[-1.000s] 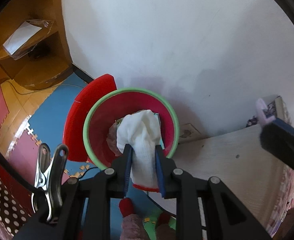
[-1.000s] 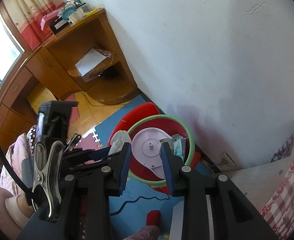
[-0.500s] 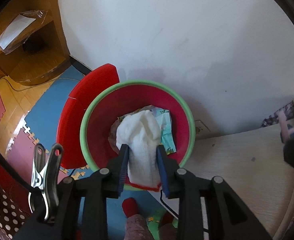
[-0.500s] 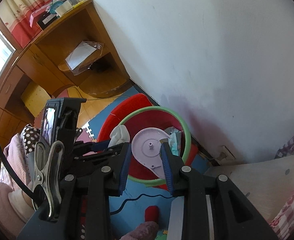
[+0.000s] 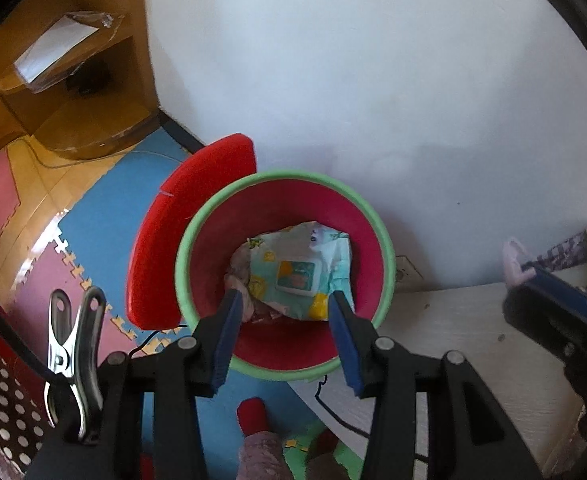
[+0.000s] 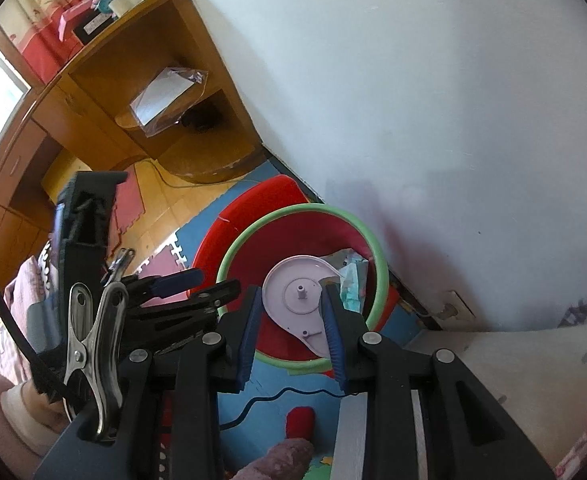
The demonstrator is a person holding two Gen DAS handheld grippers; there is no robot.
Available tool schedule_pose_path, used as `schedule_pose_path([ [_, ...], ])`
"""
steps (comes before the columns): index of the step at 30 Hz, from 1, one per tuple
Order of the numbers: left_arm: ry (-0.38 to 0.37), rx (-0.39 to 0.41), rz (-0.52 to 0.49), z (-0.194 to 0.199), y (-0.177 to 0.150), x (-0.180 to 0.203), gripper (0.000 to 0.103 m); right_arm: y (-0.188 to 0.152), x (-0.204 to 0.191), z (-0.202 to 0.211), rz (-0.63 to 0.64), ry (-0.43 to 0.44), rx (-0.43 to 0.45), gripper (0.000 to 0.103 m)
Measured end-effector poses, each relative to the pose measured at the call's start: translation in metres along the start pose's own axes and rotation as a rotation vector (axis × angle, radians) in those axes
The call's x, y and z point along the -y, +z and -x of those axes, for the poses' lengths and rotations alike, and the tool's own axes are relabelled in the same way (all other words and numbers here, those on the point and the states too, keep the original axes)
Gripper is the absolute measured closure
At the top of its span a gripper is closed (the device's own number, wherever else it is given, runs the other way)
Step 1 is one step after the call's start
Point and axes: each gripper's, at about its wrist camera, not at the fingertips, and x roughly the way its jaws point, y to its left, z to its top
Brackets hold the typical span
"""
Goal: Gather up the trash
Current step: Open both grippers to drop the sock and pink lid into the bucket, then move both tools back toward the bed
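A red bin with a green rim stands on the floor against the white wall. A light-blue wipes packet and crumpled scraps lie inside it. My left gripper hangs over the bin's near rim with its jaws opening and nothing between them. It also shows in the right wrist view as the left gripper, beside the bin rim. My right gripper is shut on a pale lilac plastic disc above the bin. In the left wrist view the right gripper sits at the right edge.
The bin's red lid leans behind it on the left. A pale table top lies to the right, with a black cable below it. Blue and pink foam mats cover the floor. A wooden shelf unit stands on the left.
The left jaws have spread, and the white cloth they held is gone from between them and out of sight. Both grippers have sunk closer to the bin. The right still grips the disc.
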Motion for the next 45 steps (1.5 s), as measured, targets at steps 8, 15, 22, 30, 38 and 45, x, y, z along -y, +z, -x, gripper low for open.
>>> schedule_pose_path([
  [8, 0.020, -0.005, 0.029, 0.001, -0.006, -0.014, 0.056, 0.010, -0.011, -0.026, 0.053, 0.015, -0.030, 0.072],
  [15, 0.015, -0.017, 0.029, 0.002, -0.019, -0.019, 0.056, 0.015, -0.013, -0.044, 0.032, 0.043, -0.053, 0.058],
  [22, 0.013, -0.004, 0.027, 0.008, -0.022, -0.024, 0.056, 0.012, -0.013, -0.040, 0.010, 0.045, -0.035, 0.051],
  [30, 0.013, 0.027, 0.010, 0.024, -0.025, -0.022, 0.056, 0.006, -0.015, -0.032, -0.021, 0.022, -0.020, 0.051],
  [38, 0.005, 0.056, 0.011, 0.046, -0.036, -0.016, 0.056, -0.009, -0.021, -0.008, -0.049, -0.001, 0.013, 0.051],
  [45, -0.009, 0.089, 0.003, 0.075, -0.051, -0.007, 0.056, -0.027, -0.040, 0.034, -0.005, -0.021, 0.084, 0.051],
])
